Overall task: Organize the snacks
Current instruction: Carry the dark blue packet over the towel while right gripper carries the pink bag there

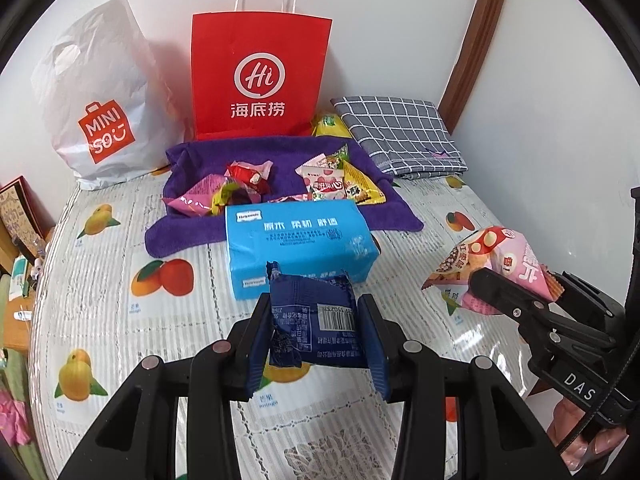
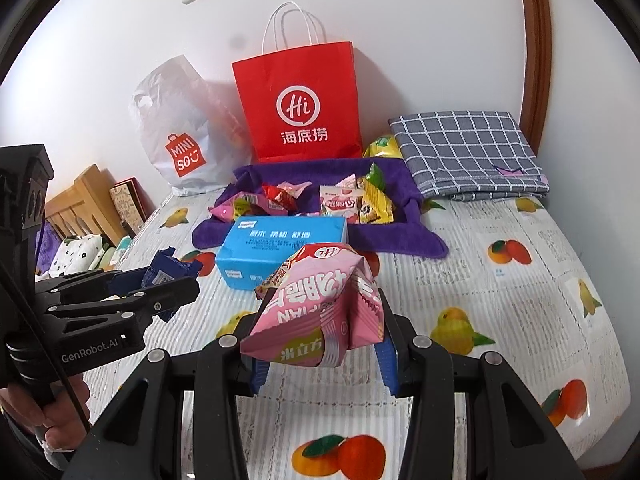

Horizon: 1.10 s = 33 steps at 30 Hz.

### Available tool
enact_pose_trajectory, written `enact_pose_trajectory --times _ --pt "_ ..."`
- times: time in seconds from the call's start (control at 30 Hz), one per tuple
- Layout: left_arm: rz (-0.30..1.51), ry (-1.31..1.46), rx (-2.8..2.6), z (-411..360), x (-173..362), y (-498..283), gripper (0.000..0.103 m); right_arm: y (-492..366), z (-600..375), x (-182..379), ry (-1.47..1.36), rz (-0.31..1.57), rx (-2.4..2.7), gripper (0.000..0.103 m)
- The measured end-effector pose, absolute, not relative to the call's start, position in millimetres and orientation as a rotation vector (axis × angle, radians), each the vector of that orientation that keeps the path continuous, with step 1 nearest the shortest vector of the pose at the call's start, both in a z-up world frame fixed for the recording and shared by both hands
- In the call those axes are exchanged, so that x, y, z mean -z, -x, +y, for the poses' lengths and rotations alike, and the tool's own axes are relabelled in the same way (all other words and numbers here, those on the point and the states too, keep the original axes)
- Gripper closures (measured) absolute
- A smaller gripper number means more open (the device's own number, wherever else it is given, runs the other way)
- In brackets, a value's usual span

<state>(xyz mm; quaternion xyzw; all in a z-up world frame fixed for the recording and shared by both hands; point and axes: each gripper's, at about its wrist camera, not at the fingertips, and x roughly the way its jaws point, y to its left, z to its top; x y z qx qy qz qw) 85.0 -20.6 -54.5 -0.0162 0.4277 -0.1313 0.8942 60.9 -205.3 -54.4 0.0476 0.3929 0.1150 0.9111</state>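
My left gripper [image 1: 314,336] is shut on a dark blue snack packet [image 1: 314,322] and holds it above the table, in front of a blue tissue pack [image 1: 298,242]. My right gripper [image 2: 320,336] is shut on a pink snack bag [image 2: 324,312], also lifted above the table; it shows at the right of the left wrist view [image 1: 500,268]. A purple towel [image 1: 192,236] behind the tissue pack holds several small snack packets [image 1: 324,178]. The blue packet also shows in the right wrist view [image 2: 164,274].
A red paper bag [image 1: 260,76] and a white MINISO plastic bag [image 1: 100,96] stand against the back wall. A folded checked cloth [image 1: 400,136] lies at the back right, a yellow packet [image 1: 330,126] beside it. The fruit-print tablecloth [image 1: 160,320] covers the table.
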Motion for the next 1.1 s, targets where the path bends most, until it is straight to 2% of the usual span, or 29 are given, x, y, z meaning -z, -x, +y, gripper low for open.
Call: enact_pose_trajectory --times 1.1 --pt "0.870 0.034 0.254 -4 38 -134 0.063 -114 -190 35 -0.072 0.763 -0.247 0.059"
